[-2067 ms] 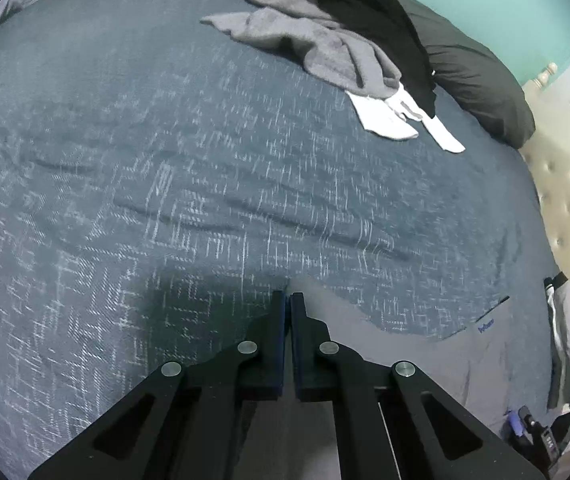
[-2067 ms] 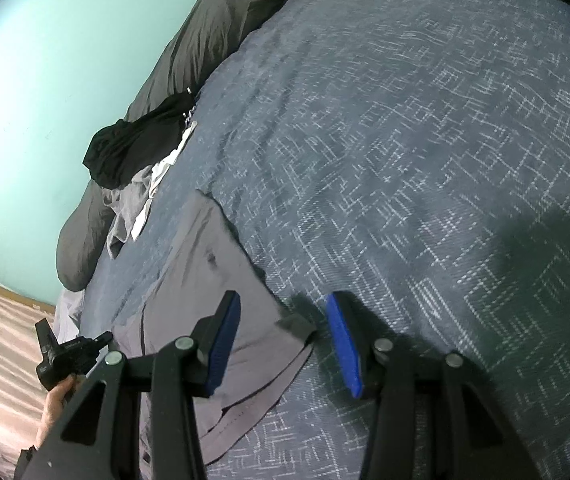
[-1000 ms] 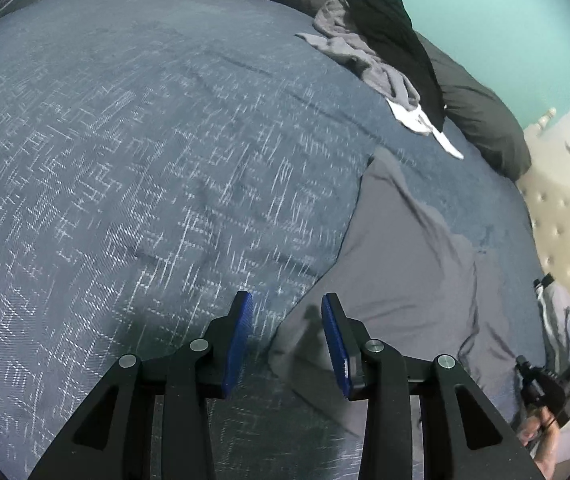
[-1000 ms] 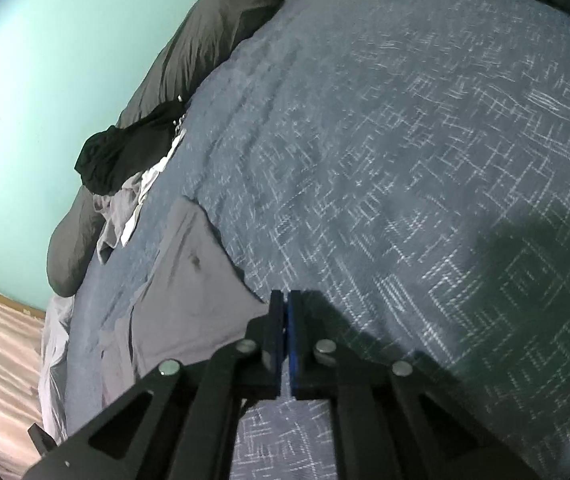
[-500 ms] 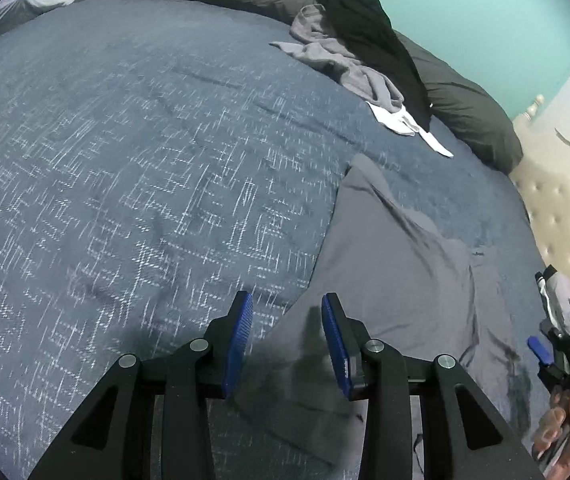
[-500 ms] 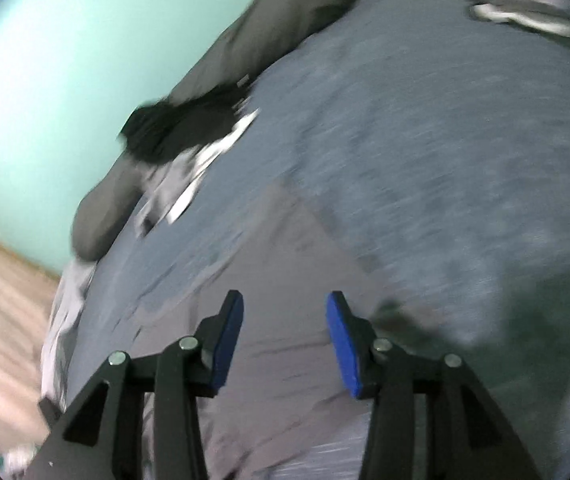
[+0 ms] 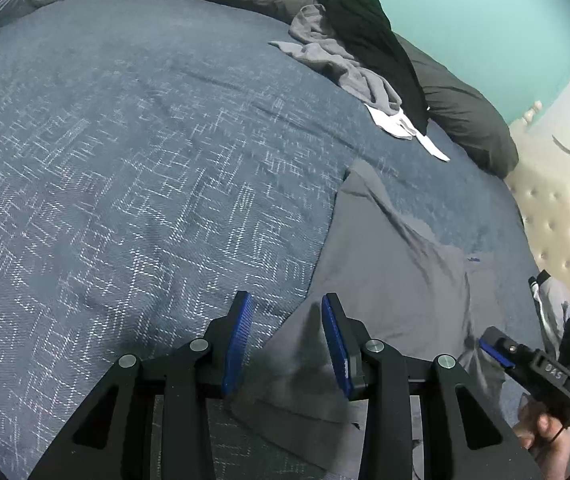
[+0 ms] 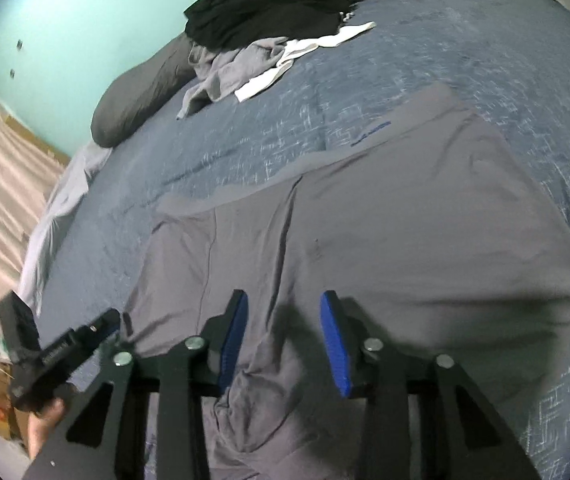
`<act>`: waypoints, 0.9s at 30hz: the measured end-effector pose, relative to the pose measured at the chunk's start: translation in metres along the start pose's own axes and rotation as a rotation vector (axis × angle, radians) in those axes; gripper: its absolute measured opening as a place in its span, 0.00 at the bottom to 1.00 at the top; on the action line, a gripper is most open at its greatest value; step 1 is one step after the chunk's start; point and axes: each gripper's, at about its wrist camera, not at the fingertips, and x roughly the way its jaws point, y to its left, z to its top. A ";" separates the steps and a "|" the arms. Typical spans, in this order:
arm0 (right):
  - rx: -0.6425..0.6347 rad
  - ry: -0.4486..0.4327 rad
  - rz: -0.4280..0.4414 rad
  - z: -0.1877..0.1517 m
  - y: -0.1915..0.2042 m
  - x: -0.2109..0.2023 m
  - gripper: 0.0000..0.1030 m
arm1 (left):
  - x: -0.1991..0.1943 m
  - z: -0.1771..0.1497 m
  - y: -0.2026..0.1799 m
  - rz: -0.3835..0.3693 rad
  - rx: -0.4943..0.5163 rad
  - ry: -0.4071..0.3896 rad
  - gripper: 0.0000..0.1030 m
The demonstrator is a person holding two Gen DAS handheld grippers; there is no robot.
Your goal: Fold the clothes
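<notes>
A grey garment [image 7: 389, 256] lies spread flat on the blue patterned bedspread [image 7: 125, 160]. My left gripper [image 7: 286, 300] hangs open just above the garment's near left edge, nothing pinched between its blue pads. In the right wrist view the same garment [image 8: 405, 216] fills the middle, with a blue logo near its far edge. My right gripper [image 8: 284, 296] hovers over the garment's near part. Its jaws are closing but still stand apart, with fabric below them and none gripped.
A pile of grey, black and white clothes [image 7: 349, 64] lies at the far side against dark pillows [image 7: 465, 120]. A tufted cream headboard [image 7: 557, 232] stands to the right. A hand [image 7: 545, 432] holds the other gripper at the bed's edge.
The left gripper let go of the garment's corner and has stayed open and nearly still. The right gripper went from shut to open, then swung sideways over the garment, its view rolling.
</notes>
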 end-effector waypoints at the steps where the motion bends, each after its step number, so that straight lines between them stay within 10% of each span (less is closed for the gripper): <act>1: -0.004 0.004 -0.002 -0.001 0.000 0.002 0.29 | 0.000 0.000 0.000 -0.004 0.001 0.002 0.38; 12: -0.036 0.038 -0.050 -0.003 0.001 0.022 0.02 | 0.002 0.000 0.002 -0.004 0.002 0.010 0.38; 27: 0.127 0.005 0.050 -0.001 -0.027 0.009 0.01 | 0.008 -0.001 0.001 0.020 0.019 0.034 0.38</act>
